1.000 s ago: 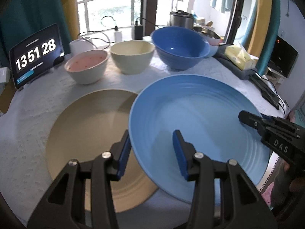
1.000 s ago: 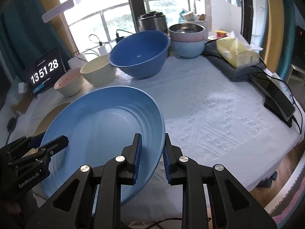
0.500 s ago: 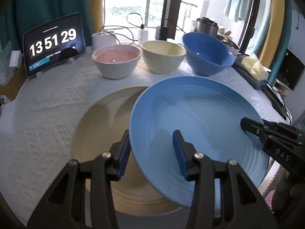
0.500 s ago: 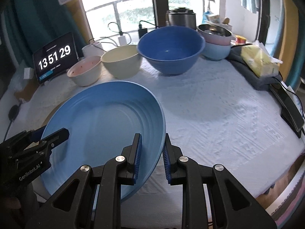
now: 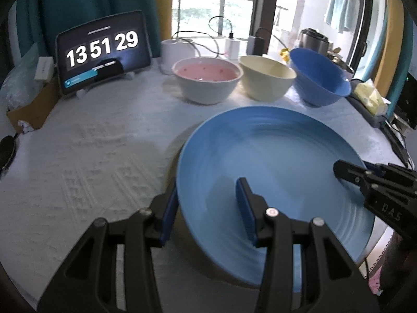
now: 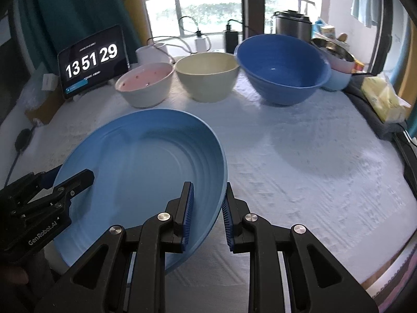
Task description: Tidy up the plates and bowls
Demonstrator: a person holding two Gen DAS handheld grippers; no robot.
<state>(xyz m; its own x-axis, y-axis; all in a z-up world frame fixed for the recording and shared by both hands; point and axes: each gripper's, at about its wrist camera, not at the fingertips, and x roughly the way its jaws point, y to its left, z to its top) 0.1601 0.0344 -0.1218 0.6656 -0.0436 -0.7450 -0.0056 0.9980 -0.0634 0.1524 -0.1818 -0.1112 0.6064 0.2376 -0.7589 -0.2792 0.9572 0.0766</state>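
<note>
Nearest, the left gripper [image 5: 207, 210] and the right gripper [image 6: 207, 215] each straddle opposite edges of the blue plate [image 5: 273, 172], one finger inside the dish and one under the rim. The right is nipped narrow on the rim; the left stands wider around it. Sharing the load this way likely keeps the wide plate level. It sits low over the white tablecloth [image 6: 299, 161]. Beyond stand the pink bowl [image 5: 207, 78], cream bowl [image 5: 265, 75] and blue bowl [image 6: 281, 67] in a row, well apart from the plate.
</note>
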